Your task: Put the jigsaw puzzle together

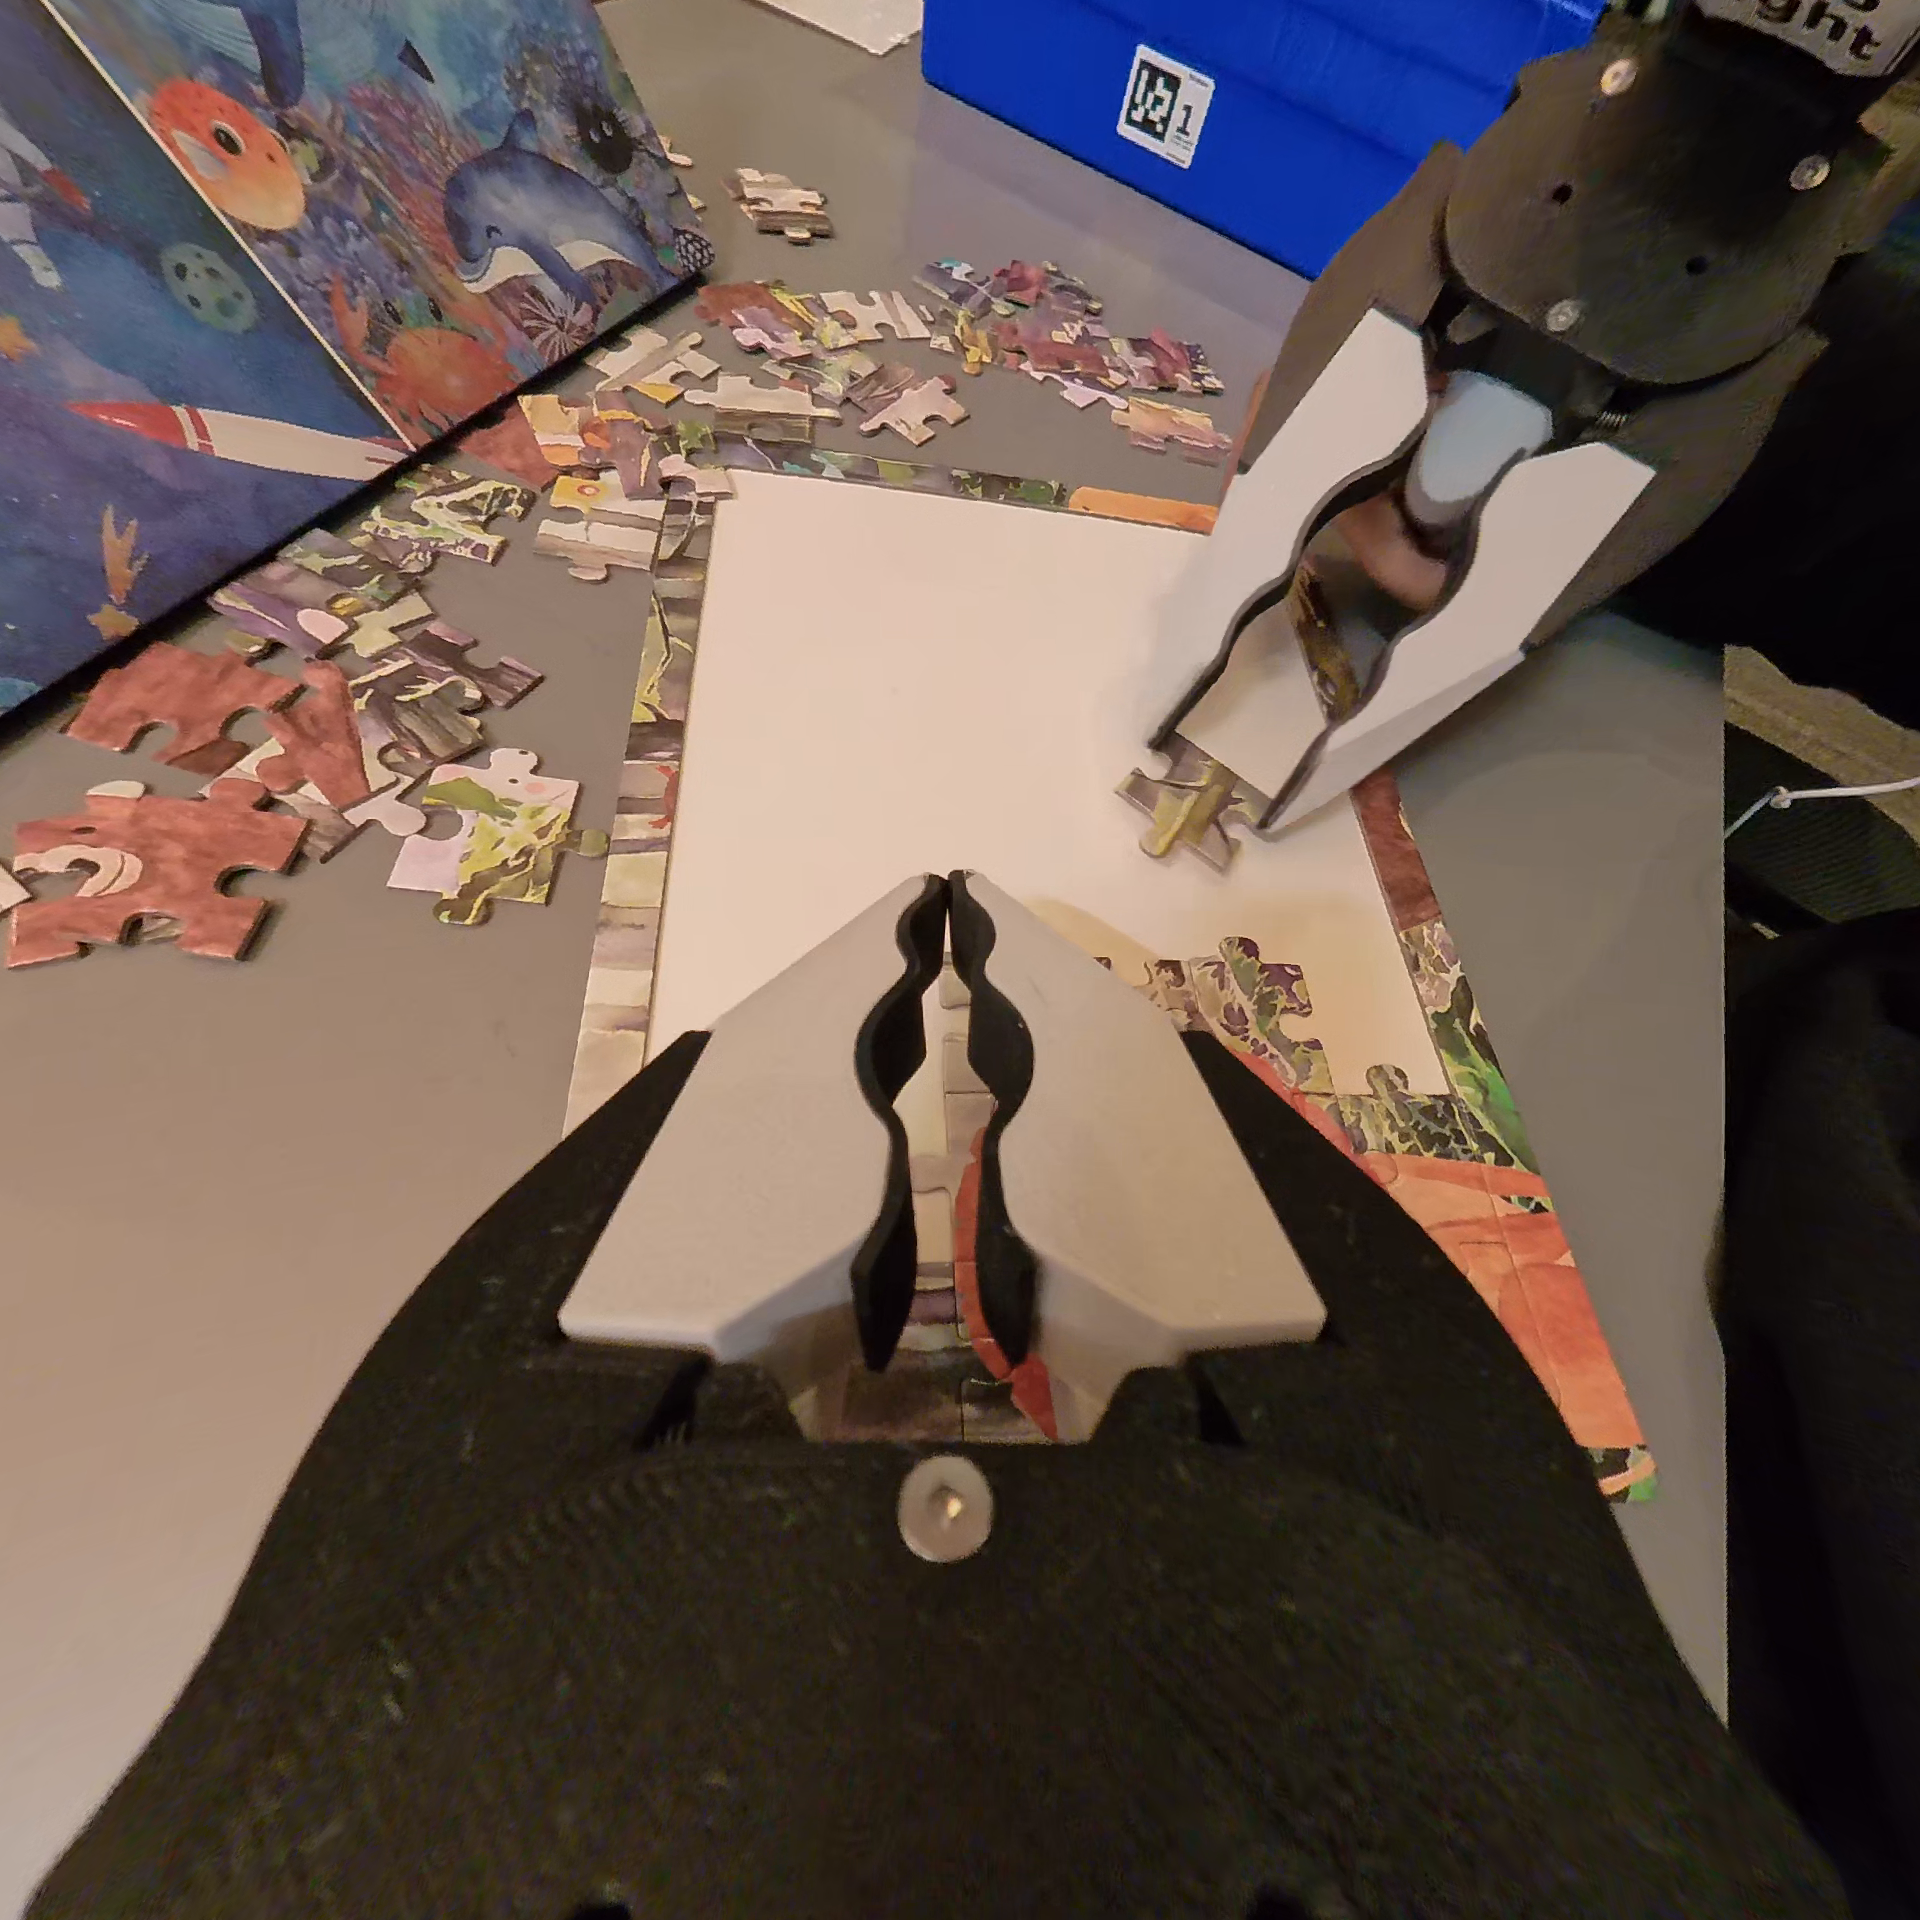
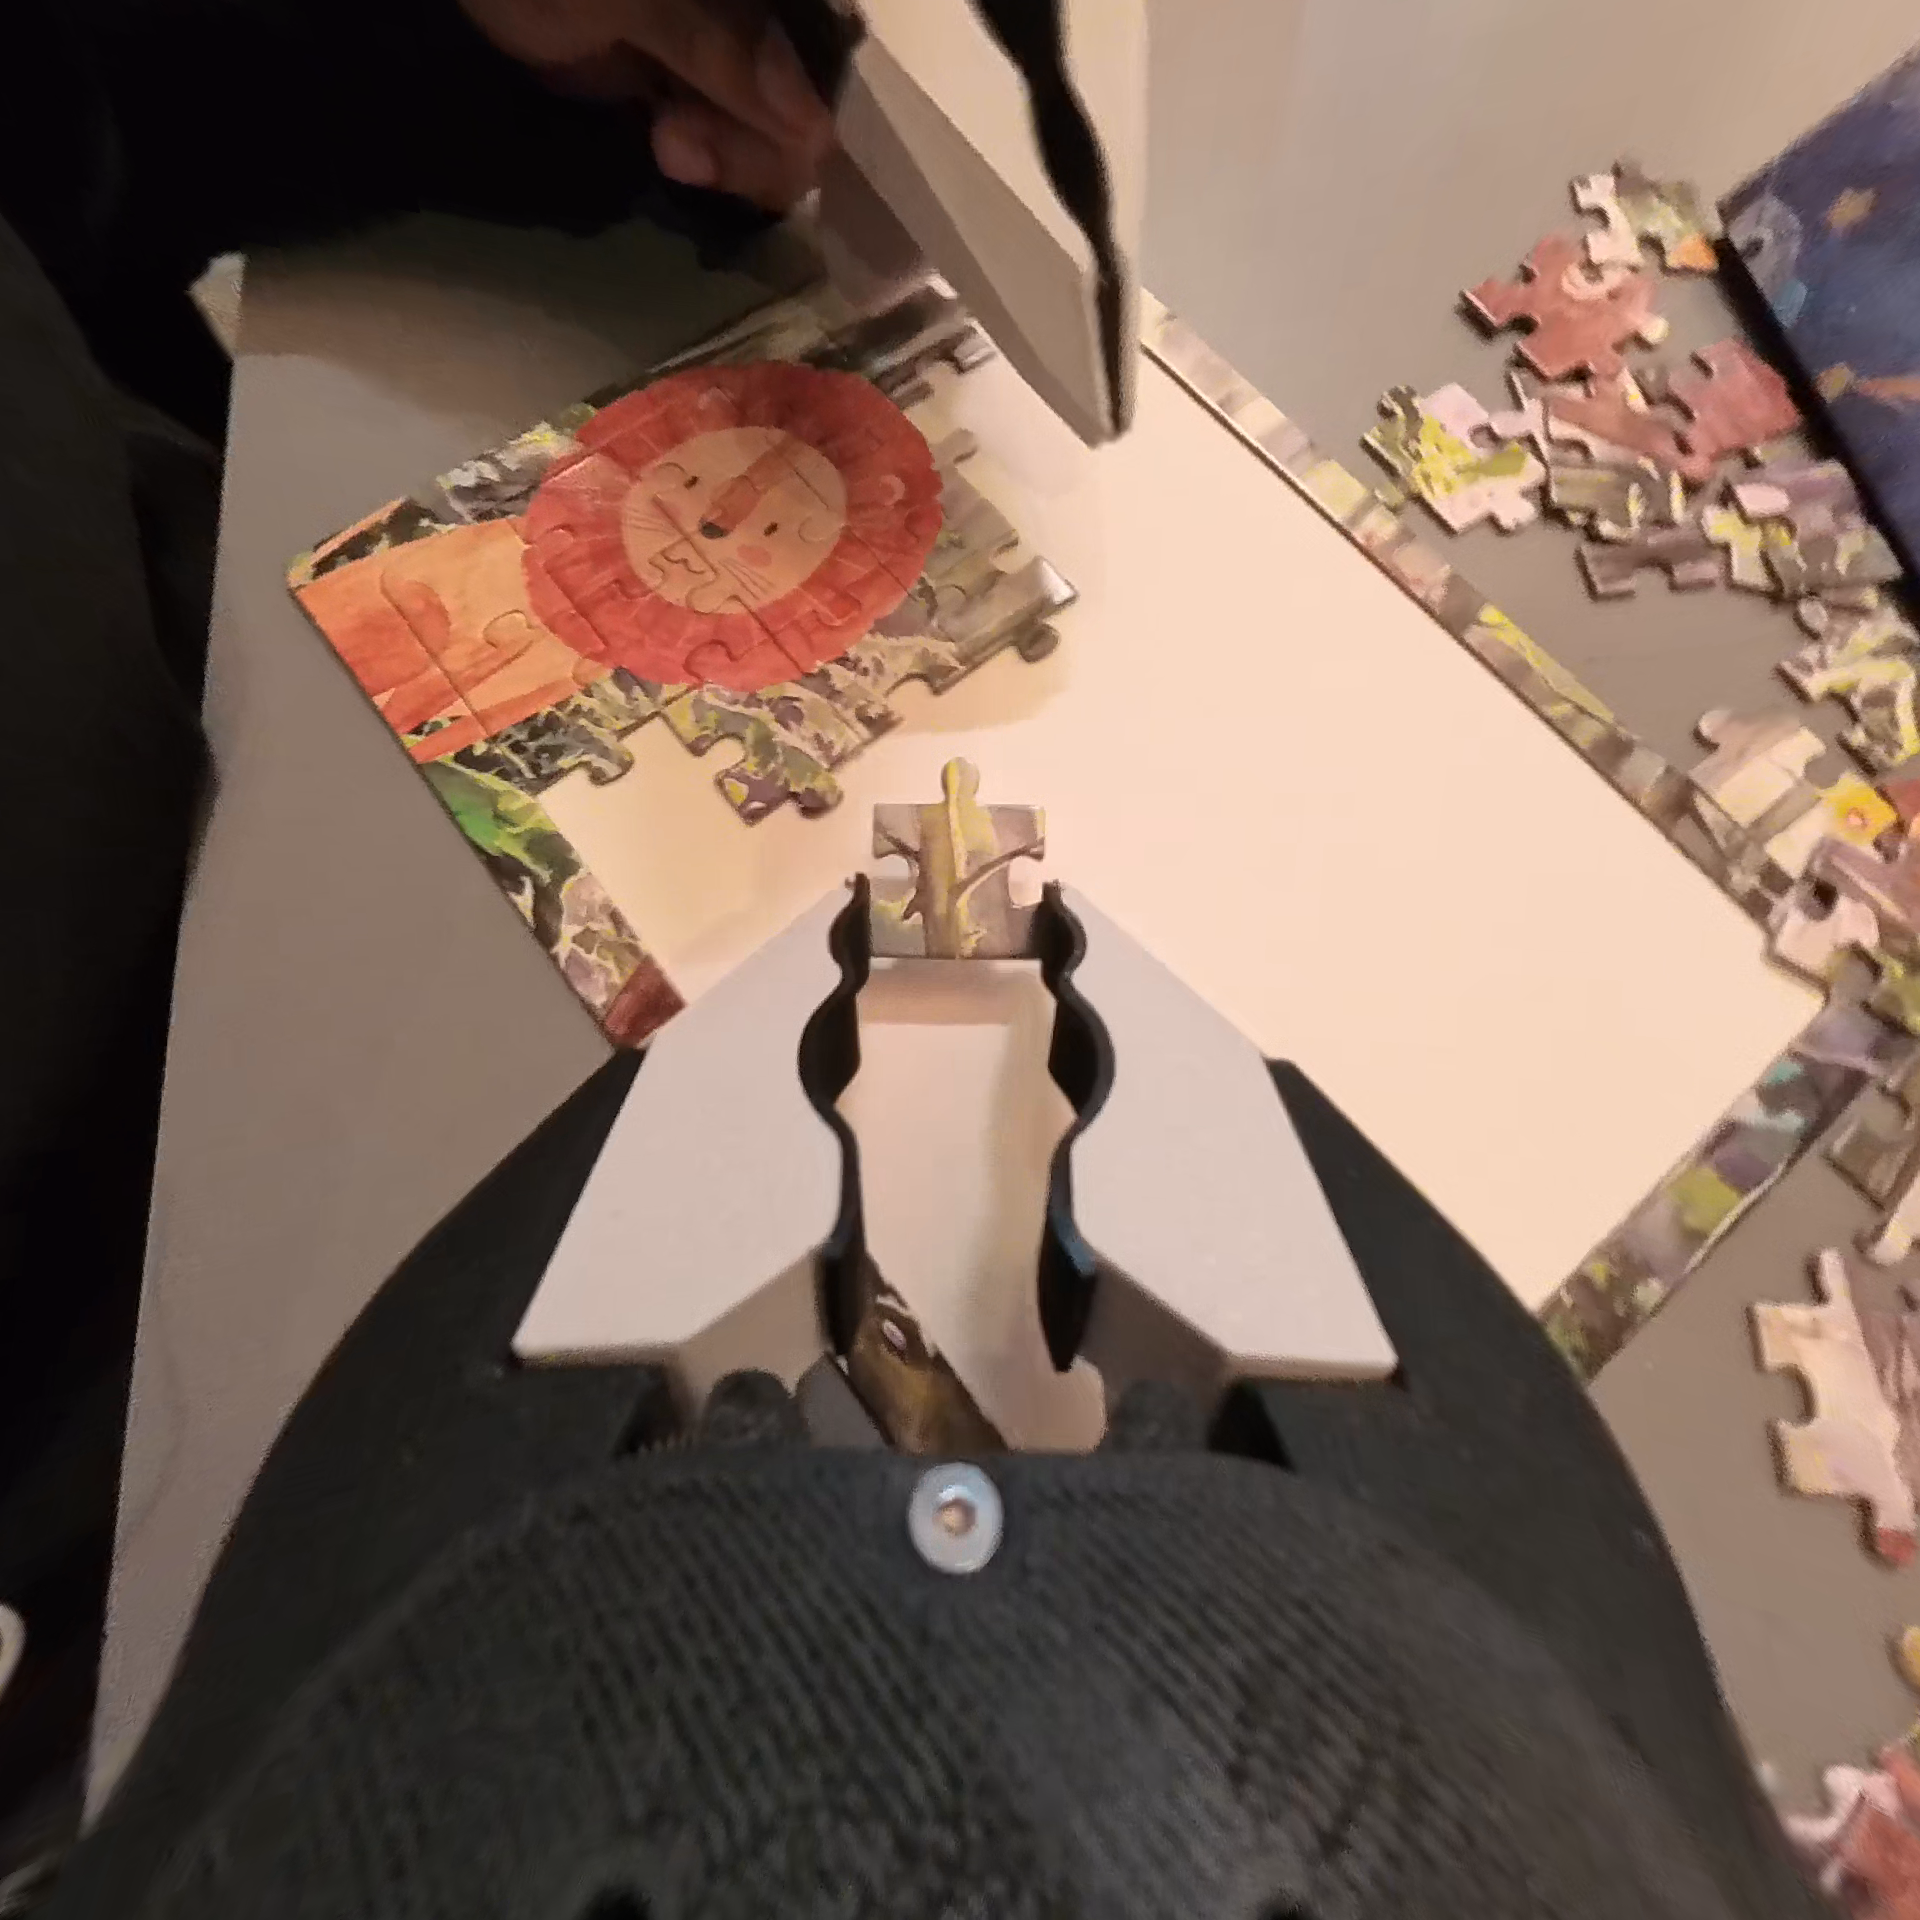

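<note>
A part-built jigsaw lies on a white board [image 1: 935, 675]. A joined lion section [image 2: 727, 540] fills one corner and also shows in the left wrist view [image 1: 1455, 1195]. Strips of border pieces [image 1: 634, 810] run along the board's edges. My right gripper [image 2: 953, 914] grips a grey-green piece [image 2: 951, 873] by its side edges, flat on the board just short of the lion section; both also show in the left wrist view [image 1: 1216, 810]. An olive piece-like thing [image 2: 894, 1371] sits deep between its fingers. My left gripper [image 1: 951, 878] is shut and empty above the lion section.
Several loose pieces [image 1: 312, 748] lie on the grey table left of and beyond the board, also seen in the right wrist view [image 2: 1662, 447]. Two picture panels with sea creatures [image 1: 312, 208] lean at the far left. A blue box [image 1: 1247, 125] stands at the back. A hand [image 2: 717, 114] holds the left gripper.
</note>
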{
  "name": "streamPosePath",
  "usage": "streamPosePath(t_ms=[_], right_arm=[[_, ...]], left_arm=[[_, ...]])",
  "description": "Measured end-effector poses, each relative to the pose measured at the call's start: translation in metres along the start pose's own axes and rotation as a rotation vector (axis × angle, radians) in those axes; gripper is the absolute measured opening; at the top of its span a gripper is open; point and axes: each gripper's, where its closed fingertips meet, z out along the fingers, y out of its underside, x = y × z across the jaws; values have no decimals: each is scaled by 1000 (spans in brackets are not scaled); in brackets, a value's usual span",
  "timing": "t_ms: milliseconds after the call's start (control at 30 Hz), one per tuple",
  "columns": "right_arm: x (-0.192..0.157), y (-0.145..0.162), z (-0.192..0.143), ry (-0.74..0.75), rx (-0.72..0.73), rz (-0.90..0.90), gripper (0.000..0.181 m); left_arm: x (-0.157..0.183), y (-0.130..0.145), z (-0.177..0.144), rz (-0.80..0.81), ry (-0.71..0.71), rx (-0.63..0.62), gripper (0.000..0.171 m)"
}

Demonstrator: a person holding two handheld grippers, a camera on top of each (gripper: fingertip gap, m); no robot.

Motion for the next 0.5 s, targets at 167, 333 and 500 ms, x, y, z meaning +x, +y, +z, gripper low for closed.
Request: streamPosePath(t_ms=[167,333,500], right_arm=[[-4,-6,9,-139,-53,-328,31],[-4,-19,21,-301,-83,-400,31],[1,-15,25,-354,-106,-407,31]], left_arm=[[2,2,2,10,11,-18,0],[4,4,4,39,-3,-32,0],[3,3,3,13,19,-27,0]])
